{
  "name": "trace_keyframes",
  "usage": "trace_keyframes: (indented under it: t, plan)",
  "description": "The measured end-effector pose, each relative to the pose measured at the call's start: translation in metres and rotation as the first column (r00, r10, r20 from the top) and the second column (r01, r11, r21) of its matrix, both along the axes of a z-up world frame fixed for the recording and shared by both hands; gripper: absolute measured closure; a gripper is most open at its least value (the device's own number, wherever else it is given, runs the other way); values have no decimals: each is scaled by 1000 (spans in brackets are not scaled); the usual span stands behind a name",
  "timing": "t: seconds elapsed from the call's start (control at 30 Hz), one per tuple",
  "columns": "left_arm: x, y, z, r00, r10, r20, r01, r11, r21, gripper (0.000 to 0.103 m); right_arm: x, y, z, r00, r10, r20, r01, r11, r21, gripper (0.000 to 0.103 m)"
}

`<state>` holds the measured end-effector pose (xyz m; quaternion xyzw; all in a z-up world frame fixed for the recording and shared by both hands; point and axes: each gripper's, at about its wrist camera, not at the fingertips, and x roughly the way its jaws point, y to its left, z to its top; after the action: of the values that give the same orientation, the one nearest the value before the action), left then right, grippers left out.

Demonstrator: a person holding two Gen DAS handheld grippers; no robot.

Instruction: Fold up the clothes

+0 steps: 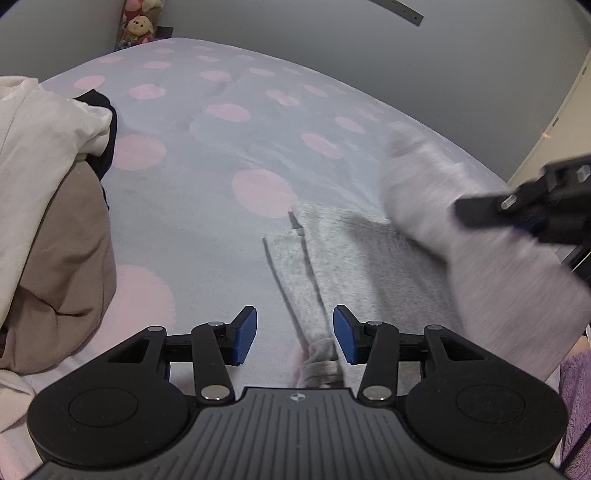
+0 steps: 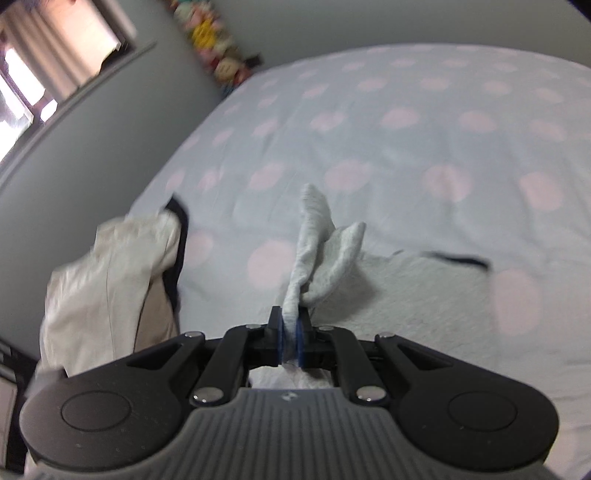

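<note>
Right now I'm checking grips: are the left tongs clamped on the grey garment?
No: the left tongs stand open, their blue pads apart, with the grey garment lying on the bed between them.

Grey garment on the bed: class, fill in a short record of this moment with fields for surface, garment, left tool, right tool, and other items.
surface: bed sheet, pale with pink dots
garment: grey garment, partly flat on the sheet, one part lifted
left tool: left tool open, grey fabric lying between its blue pads, not pressed
right tool: right tool shut on a fold of the grey garment
other items: pile of white, tan and dark clothes at the left; plush toys by the far wall
</note>
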<state>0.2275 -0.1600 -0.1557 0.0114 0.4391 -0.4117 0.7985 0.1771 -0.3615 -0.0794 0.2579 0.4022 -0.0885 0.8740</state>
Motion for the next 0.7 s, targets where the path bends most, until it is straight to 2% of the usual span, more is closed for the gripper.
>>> trace_keyframes:
  t: [0.23,0.47,0.57,0.63,0.7]
  plan:
    - [7,6,-3,1000,18,-13,-18,1000,2,60,33,18,-44,997,7,-77,-6,1000,5,95]
    - [6,-1,-8,1000,2,-14,-2,1000,22,60,44,24,-70,992,1,-125,2,1000,23,94]
    - [4,-3,-8,1000,-6,-12,7,999,36,60,44,25,-70,992,4,-126,0,999,34,88]
    - [2,-4,-7,1000,-10,-9,11,999,44,60,39,27,-63,994,12,-113,-9,1000,25,82]
    - [1,-4,-6,1000,-11,-7,11,999,48,60,31,28,-51,996,26,-85,-25,1000,15,81]
